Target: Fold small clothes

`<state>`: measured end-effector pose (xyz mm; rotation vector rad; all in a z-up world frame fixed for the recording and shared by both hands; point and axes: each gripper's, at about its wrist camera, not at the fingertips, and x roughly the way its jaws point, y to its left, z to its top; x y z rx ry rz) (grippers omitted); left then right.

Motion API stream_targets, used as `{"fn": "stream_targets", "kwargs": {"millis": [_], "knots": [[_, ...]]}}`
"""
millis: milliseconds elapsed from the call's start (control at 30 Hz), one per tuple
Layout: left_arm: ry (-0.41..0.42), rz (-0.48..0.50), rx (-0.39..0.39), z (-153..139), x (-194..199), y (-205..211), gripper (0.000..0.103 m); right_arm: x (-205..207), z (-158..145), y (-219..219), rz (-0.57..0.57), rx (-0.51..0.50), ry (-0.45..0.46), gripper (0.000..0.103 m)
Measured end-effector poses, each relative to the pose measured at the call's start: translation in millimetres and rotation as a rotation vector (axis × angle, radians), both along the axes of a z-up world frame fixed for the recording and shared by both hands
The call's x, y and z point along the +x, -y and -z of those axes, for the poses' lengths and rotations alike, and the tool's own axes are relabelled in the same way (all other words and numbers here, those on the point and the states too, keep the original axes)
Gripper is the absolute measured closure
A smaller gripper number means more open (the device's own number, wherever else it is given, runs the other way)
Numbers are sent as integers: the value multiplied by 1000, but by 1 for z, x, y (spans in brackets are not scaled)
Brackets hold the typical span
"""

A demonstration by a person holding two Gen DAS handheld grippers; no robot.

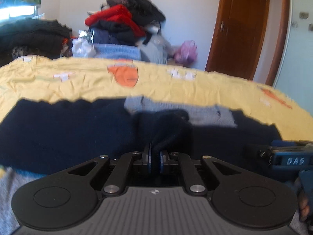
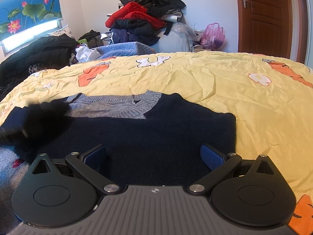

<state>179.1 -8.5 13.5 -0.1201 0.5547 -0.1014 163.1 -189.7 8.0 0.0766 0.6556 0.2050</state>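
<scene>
Both your wrist cameras sit low and close over the navy sweater (image 2: pixel 137 137), facing across the bed (image 2: pixel 215 82) toward the clothes pile (image 1: pixel 125 25).

Bed with yellow carrot-print sheet (image 2: pixel 205 90), navy sweater with grey collar (image 2: pixel 156 137) lying flat on it
</scene>
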Motion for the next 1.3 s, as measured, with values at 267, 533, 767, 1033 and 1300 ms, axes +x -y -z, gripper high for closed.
{"fn": "stream_targets", "kwargs": {"millis": [267, 533, 767, 1033, 1300], "knots": [[2, 9, -44, 0, -2, -2, 94, 5, -37, -2, 14, 229, -32, 9], [16, 17, -52, -1, -2, -5, 94, 80, -42, -70, -158, 503, -391, 14], [3, 44, -56, 0, 0, -5, 94, 90, -20, -118, -175, 455, -504, 70], [112, 16, -45, -5, -16, -4, 8, 79, -26, -73, -167, 468, -413, 80], [73, -44, -63, -6, -10, -9, 8, 66, -26, -2, -83, 487, -361, 80]]}}
